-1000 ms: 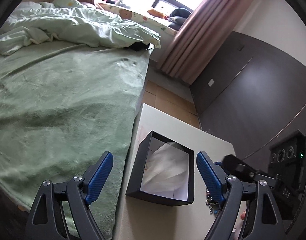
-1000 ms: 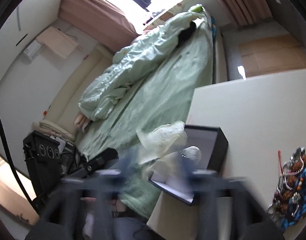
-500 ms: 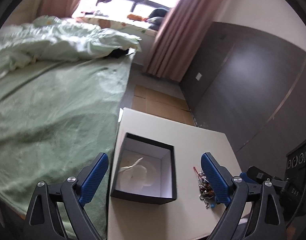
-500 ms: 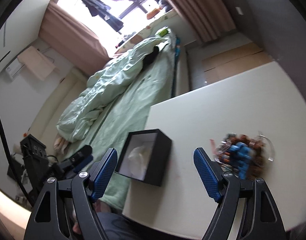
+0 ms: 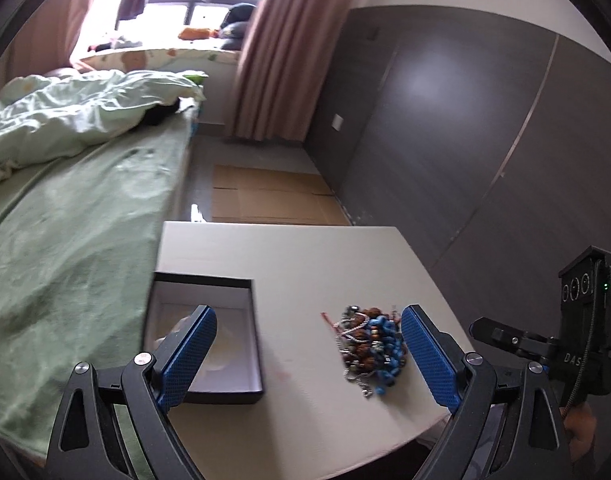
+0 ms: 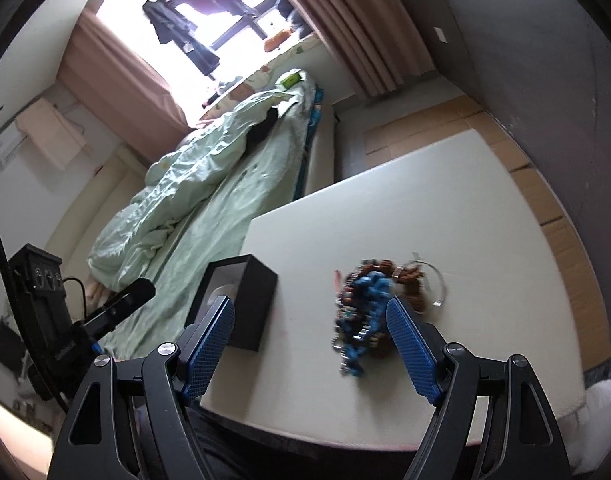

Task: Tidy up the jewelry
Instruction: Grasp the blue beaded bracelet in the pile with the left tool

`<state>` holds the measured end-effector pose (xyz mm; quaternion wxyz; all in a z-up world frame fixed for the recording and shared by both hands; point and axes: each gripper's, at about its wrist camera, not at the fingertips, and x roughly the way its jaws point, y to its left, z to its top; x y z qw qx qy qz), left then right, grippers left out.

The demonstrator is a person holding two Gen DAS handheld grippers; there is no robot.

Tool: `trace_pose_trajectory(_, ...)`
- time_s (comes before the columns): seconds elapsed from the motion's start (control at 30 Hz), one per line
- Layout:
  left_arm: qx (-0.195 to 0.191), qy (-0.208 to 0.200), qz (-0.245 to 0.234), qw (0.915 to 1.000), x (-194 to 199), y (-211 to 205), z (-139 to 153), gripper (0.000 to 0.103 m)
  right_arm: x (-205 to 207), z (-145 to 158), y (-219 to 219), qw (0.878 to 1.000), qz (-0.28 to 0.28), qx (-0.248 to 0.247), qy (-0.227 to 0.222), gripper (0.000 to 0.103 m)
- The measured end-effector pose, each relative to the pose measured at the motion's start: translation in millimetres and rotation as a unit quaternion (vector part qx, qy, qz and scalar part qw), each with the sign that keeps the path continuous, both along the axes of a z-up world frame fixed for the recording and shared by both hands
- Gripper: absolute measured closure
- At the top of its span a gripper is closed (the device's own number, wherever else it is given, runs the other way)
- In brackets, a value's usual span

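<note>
A tangled pile of jewelry (image 5: 369, 346), with blue and brown beads and silver chains, lies on the white table (image 5: 305, 256). It also shows in the right wrist view (image 6: 379, 306). An open black box (image 5: 209, 336) with a white lining stands to its left, near the table's left edge; the right wrist view shows it too (image 6: 241, 304). My left gripper (image 5: 309, 356) is open and empty, over the table's near part between box and pile. My right gripper (image 6: 309, 344) is open and empty, just short of the pile.
A bed with a green sheet and rumpled duvet (image 5: 65, 208) runs along the table's left side. Flat cardboard (image 5: 265, 200) lies on the floor beyond the table. A dark grey wall (image 5: 465, 140) is on the right. The right gripper's body (image 5: 545, 344) is at the table's right edge.
Both grippers have swung to the right, off the box and toward the jewelry pile. The plastic bag that hung over the box a second ago is gone from view.
</note>
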<state>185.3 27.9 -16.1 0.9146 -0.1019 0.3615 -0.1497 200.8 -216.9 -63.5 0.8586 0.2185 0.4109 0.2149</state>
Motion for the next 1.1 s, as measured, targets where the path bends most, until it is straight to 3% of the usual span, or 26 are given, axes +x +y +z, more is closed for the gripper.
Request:
trace_pose_trajectory(0.37, 0.014, 0.029, -0.071, 0.9969, 24.6, -51.8, -6.9, 0.012, -6.9, -9.6, -56.5, 0.999, -0.039, 0.007, 0.013, 0.024)
trace_pose_trajectory(0.47, 0.023, 0.049, -0.085, 0.9949, 33.8, -65.2, -16.5, 0.018, -6.8, -12.0, -64.9, 0.999, -0.046, 0.016, 0.02, 0.024)
trace_pose_trajectory(0.7, 0.02, 0.12, -0.113, 0.9861, 52.6, -89.1, -58.6, 0.042, -1.2, -25.6, -78.4, 0.995, -0.055, 0.065, 0.049, 0.024)
trace_pose_trajectory(0.9, 0.01, 0.159, -0.115, 0.9805, 58.9, -94.9, -82.7, 0.055, 6.6, -34.0, -77.5, 0.993, -0.061, 0.073, 0.068, 0.024)
trace_pose_trajectory(1.1, 0.01, 0.182, -0.121, 0.9759, 60.1, -104.4, -98.6, 0.061, 8.2, -34.4, -74.3, 0.993, -0.062, 0.069, 0.07, 0.024)
